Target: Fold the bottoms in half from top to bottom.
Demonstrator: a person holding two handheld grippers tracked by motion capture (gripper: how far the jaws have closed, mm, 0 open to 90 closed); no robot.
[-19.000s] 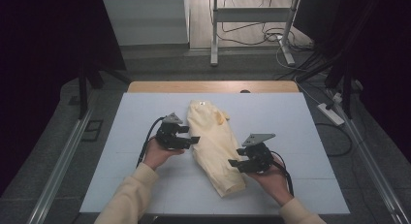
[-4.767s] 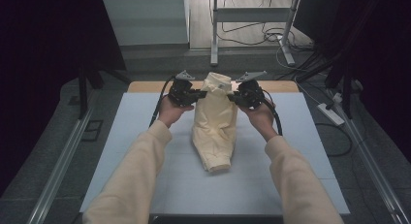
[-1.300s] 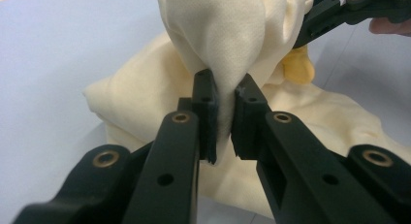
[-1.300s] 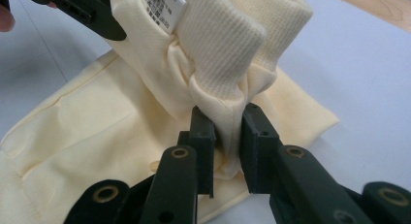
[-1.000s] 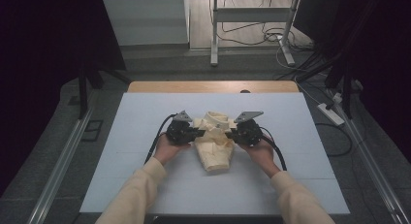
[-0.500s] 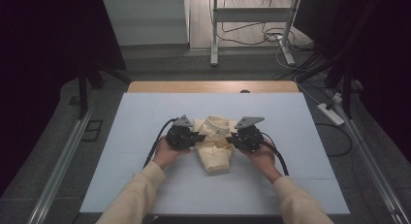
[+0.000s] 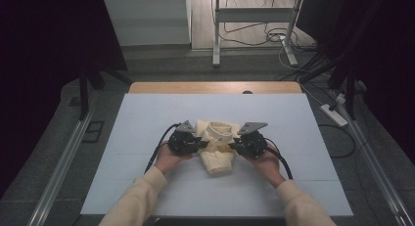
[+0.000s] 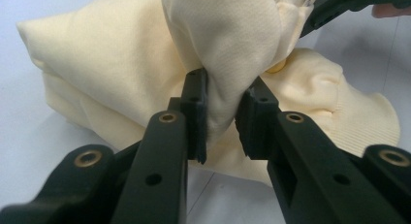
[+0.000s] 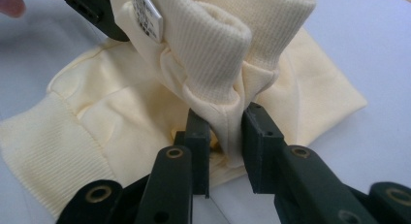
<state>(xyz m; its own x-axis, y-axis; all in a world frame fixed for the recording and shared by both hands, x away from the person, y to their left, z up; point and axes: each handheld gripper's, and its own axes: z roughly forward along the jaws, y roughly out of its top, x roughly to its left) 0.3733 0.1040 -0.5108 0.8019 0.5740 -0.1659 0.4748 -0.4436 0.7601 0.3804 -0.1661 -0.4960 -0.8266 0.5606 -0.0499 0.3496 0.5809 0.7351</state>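
Folded over on itself at the middle of the white table (image 7: 147, 113), the pale yellow polo shirt (image 7: 215, 155) lies as a compact bundle, collar end toward the far side, narrow end toward the person. Ribbed collar (image 9: 213, 35) stands up, white label (image 9: 145, 18) just inside it; a ribbed cuff (image 9: 43, 151) lies flat on the table.

Left gripper (image 8: 222, 120): a fold of the shirt's shoulder cloth sits between the pads, which touch it only loosely. These jaws have just been opening, cloth between them.

Right gripper (image 9: 227, 136): a pleat below the collar between the pads, small gap showing on one side. Also just been opening, by a little. Neither looks clamped hard; the grip reads as being let go.

High view: left gripper (image 7: 195, 143) and right gripper (image 7: 234, 146) flank the collar, both low at the table.

Risks, as judged:
- Upper layer is bunched and raised, not flat. Let go like this, it may slump sideways and skew the fold.
- Pads may snag knit cloth on withdrawal and drag the bundle open.
- If one side frees before the other, the collar could twist off centre.
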